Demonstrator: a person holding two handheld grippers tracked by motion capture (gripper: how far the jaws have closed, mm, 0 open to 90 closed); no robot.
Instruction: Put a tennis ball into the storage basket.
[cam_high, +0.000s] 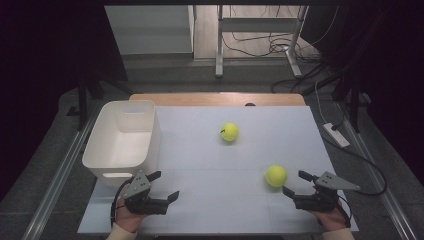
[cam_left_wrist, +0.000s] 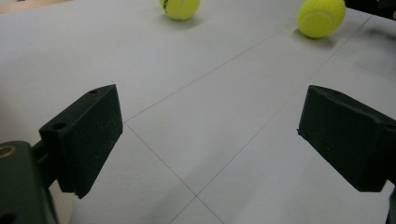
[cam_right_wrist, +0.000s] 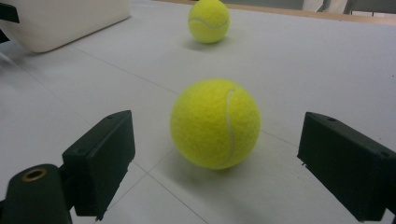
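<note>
Right gripper (cam_high: 295, 183) at 5 o'clock on the table (cam_high: 200, 150), jaws wide apart, gripping nothing. Near ball (cam_high: 276, 176) sits on the table just ahead of them, at the gap's mouth, untouched. Far ball (cam_high: 229, 132) near table centre, toward 12. Left gripper (cam_high: 164, 185) at 7 o'clock, jaws spread, nothing between. White bin (cam_high: 107, 140) at 9 o'clock, just beyond it.

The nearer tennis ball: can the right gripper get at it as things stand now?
Probably yes. The right gripper is open, its jaws point at the nearer tennis ball, and only bare white table lies between.
</note>
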